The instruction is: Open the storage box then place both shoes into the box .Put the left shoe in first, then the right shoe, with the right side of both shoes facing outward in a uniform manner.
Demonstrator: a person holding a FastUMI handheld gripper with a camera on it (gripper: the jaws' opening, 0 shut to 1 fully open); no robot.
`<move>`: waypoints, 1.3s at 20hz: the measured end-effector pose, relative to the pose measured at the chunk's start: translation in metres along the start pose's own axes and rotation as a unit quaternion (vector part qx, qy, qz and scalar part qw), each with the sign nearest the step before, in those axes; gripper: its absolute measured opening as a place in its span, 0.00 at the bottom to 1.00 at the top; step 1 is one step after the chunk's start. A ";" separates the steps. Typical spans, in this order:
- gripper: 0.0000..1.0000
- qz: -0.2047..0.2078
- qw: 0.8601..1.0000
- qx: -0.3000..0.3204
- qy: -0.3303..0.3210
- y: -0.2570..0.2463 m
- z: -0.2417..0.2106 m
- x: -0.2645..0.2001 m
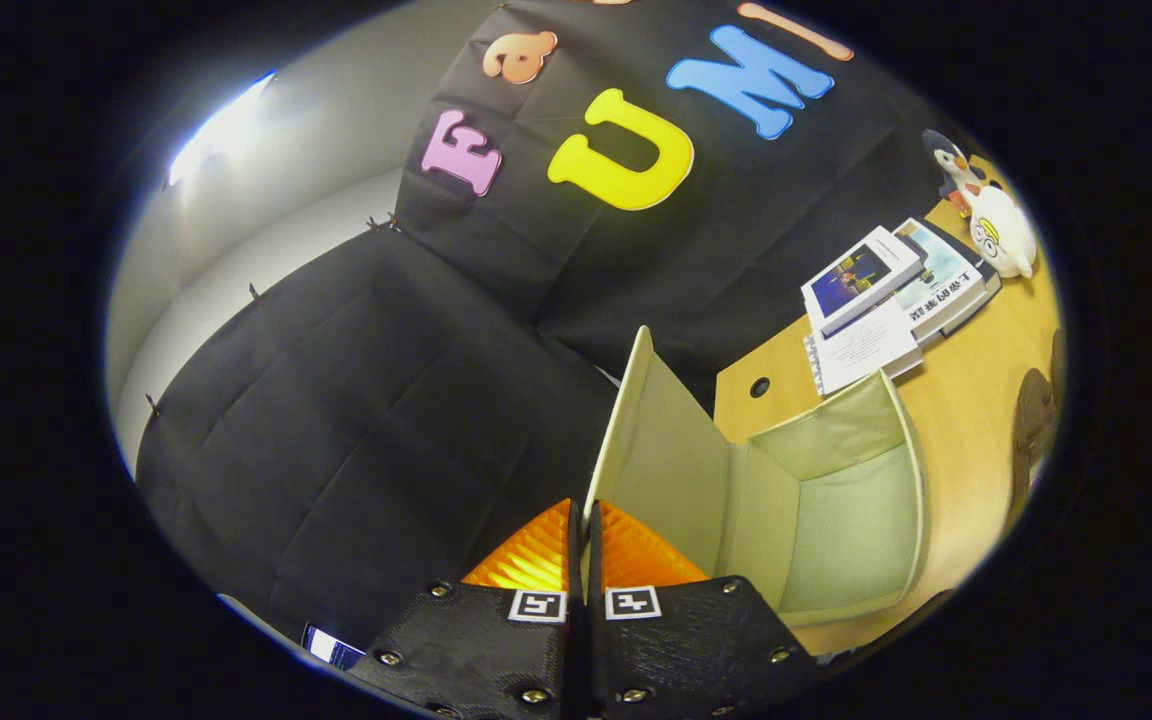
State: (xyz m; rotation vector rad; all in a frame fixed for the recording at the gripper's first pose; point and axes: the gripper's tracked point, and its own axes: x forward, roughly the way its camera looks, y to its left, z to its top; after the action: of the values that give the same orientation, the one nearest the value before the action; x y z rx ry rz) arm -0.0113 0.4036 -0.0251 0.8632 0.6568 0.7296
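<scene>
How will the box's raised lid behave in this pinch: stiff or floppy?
The gripper looks shut on the lid edge. The lid stands flat and unsagging, so it is probably a stiff, light panel. The storage box looks thin-walled, so it may slide on the table.

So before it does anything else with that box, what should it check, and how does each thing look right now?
1. Lid raised: ok, it stands up from the box.
2. Grip on the lid: ok, the gripper is closed with the lid's edge between the orange fingers.
3. Box interior free: ok, nothing lies in the part that shows.
4. Box seated on the table: ok.
5. Books apart from the box: ok.
6. Where the shoes are: cannot tell.
</scene>
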 end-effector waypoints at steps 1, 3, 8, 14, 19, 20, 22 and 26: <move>0.00 0.000 1.000 -0.004 0.002 0.005 -0.002 0.004; 0.00 0.000 1.000 -0.022 0.011 0.015 -0.010 0.017; 0.07 0.016 0.998 -0.049 0.047 0.037 -0.035 0.049; 0.46 0.021 0.989 -0.122 0.078 0.039 -0.048 0.062; 0.97 -0.012 0.983 -0.172 0.056 0.013 -0.025 0.043; 0.97 -0.022 0.982 -0.179 0.050 0.005 -0.018 0.037; 0.97 -0.043 0.980 -0.192 0.039 -0.012 -0.003 0.023; 0.97 -0.089 0.975 -0.205 0.018 -0.047 0.026 -0.007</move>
State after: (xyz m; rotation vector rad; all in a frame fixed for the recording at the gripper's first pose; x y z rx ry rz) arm 0.0175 0.3658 -0.0502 0.4066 0.5798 0.6880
